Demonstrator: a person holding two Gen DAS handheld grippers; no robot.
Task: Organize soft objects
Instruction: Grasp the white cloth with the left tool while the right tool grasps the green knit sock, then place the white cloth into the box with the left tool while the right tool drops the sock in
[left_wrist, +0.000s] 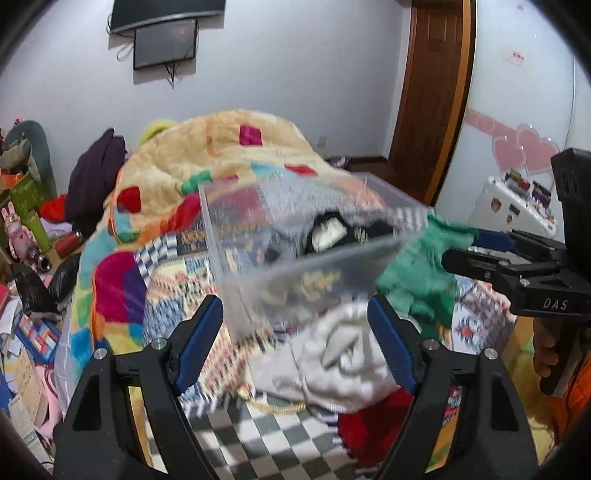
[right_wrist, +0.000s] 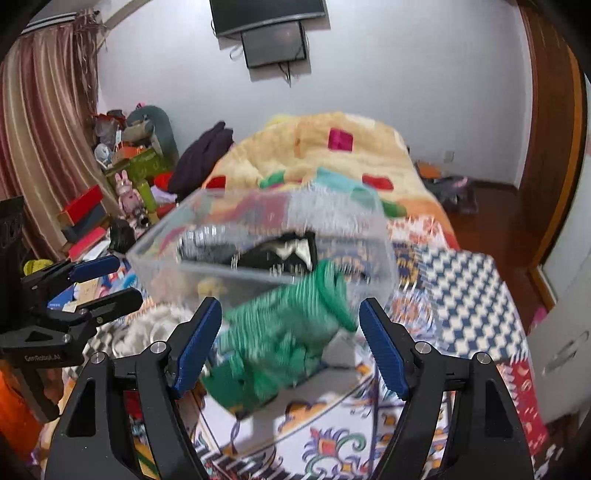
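Note:
A clear plastic bin (left_wrist: 295, 236) stands on the bed and holds dark folded garments (left_wrist: 332, 232); it also shows in the right wrist view (right_wrist: 266, 236). A green knitted garment (right_wrist: 280, 347) hangs blurred in the air between the fingers of my right gripper (right_wrist: 288, 347), whose jaws stand wide apart. In the left wrist view the green garment (left_wrist: 417, 273) hangs by the bin's right corner next to the right gripper (left_wrist: 476, 247). My left gripper (left_wrist: 295, 343) is open and empty above a whitish garment (left_wrist: 343, 354).
A heaped multicoloured fleece blanket (left_wrist: 207, 173) lies behind the bin. A red cloth (left_wrist: 373, 424) lies under the whitish garment. Patterned bedding (right_wrist: 461, 306) covers the bed. Boxes and toys (right_wrist: 122, 184) crowd the left side. A wooden door (left_wrist: 432, 92) stands at the right.

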